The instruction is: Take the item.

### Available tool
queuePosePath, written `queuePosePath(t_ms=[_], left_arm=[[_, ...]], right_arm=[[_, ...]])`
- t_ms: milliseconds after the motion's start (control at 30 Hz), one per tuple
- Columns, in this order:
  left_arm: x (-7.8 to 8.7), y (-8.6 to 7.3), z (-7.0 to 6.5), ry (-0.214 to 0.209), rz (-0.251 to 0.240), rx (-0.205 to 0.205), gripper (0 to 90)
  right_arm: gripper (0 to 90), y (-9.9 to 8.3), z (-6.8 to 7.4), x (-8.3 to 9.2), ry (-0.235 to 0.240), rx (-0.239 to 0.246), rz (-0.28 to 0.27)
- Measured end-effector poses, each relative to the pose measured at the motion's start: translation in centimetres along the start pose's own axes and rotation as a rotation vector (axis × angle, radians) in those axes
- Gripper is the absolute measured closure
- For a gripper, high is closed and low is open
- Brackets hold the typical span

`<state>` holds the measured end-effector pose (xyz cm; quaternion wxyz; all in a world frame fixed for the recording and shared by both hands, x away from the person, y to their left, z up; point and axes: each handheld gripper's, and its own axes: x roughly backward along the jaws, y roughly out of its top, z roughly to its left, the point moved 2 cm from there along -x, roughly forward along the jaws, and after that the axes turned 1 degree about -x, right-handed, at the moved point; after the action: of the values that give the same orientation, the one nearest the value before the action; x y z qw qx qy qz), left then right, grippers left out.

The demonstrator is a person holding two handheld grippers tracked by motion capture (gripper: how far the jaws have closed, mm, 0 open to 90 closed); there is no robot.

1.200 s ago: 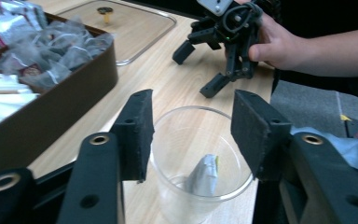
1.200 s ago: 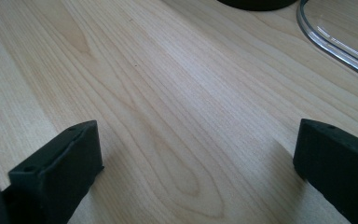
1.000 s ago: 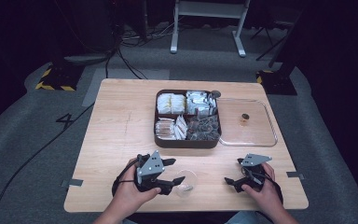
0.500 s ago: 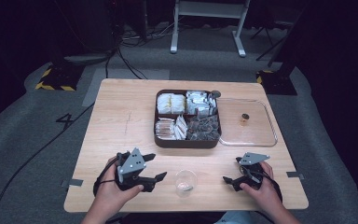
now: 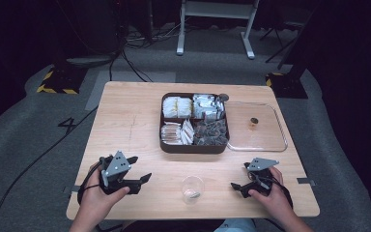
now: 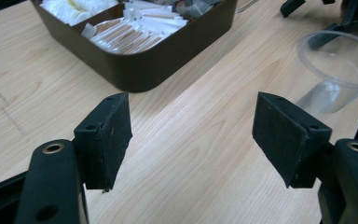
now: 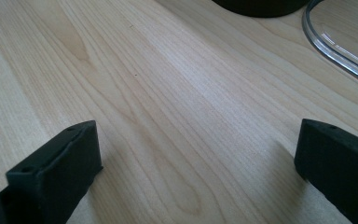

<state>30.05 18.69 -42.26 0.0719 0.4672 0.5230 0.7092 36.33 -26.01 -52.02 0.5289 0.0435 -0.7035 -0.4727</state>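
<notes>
A small clear plastic cup [image 5: 192, 188] stands near the table's front edge with a little pale item inside; it also shows at the right of the left gripper view [image 6: 340, 70]. My left gripper [image 5: 141, 168] sits to the cup's left, apart from it, open with bare wood between its pads [image 6: 193, 135]. My right gripper [image 5: 239, 175] rests to the cup's right, open over bare wood [image 7: 198, 154]. A dark brown tray [image 5: 194, 147] with four compartments of packets stands at the table's middle [image 6: 168, 60].
A clear flat lid [image 5: 270, 145] lies right of the brown tray with a small brown object [image 5: 254, 122] on it; its rim shows in the right gripper view [image 7: 335, 46]. The wooden table [image 5: 125, 121] has bare room at its left. Dark floor and cables lie beyond.
My left gripper has drawn back leftward from the cup, which stays standing where it was. The right gripper has hardly moved.
</notes>
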Motion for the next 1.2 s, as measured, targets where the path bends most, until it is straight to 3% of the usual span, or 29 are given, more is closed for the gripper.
queuePosePath(t_ms=[367,667,900,1200], left_arm=[[0.1,-2.7,3.3,0.076,0.095,0.055,25.8],[-0.6,-4.9,5.6,0.133,0.144,0.16,26.0],[-1.6,-6.5,6.7,0.206,0.199,0.23,26.2],[-2.6,-7.6,7.2,0.218,0.245,0.255,26.1]], right_arm=[[0.4,0.0,0.0,0.0,-0.001,-0.001,0.0],[0.4,0.0,0.0,0.0,-0.002,-0.001,0.0],[0.4,0.0,0.0,0.0,-0.002,-0.001,0.0],[0.4,0.0,0.0,0.0,-0.001,-0.001,0.0]])
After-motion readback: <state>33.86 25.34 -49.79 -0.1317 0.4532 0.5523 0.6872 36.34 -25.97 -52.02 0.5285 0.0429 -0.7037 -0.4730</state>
